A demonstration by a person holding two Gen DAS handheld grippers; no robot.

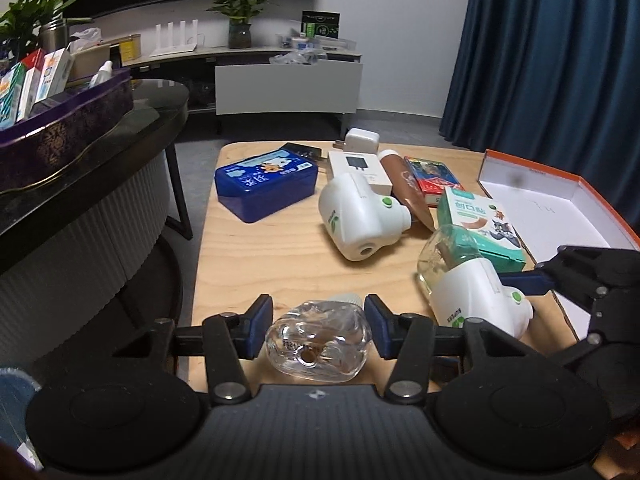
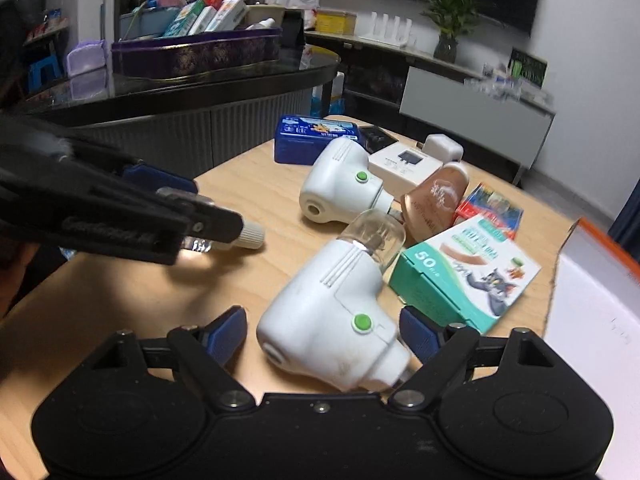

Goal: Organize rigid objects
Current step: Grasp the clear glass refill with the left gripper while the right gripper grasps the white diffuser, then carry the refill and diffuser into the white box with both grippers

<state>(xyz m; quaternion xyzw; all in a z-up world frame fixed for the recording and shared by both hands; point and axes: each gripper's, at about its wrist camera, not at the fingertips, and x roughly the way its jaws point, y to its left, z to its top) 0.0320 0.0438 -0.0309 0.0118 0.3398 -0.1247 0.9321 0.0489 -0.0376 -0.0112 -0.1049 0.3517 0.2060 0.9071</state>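
Clutter: blue tin (image 1: 266,184), bottle (image 1: 318,344) between our left gripper's (image 1: 319,330) parted jaws, vaporizer (image 2: 332,320) between our right gripper's (image 2: 324,334) parted jaws, nothing gripped; orange box (image 1: 560,208) holds nothing, so sorting barely begun.

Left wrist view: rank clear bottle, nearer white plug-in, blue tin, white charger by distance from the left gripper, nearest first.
1. Clear bottle: lying between the open fingers of the left gripper.
2. Nearer white plug-in: just to the right, by the right gripper.
3. Blue tin: farther back, left side of the table.
4. White charger: at the table's far edge.
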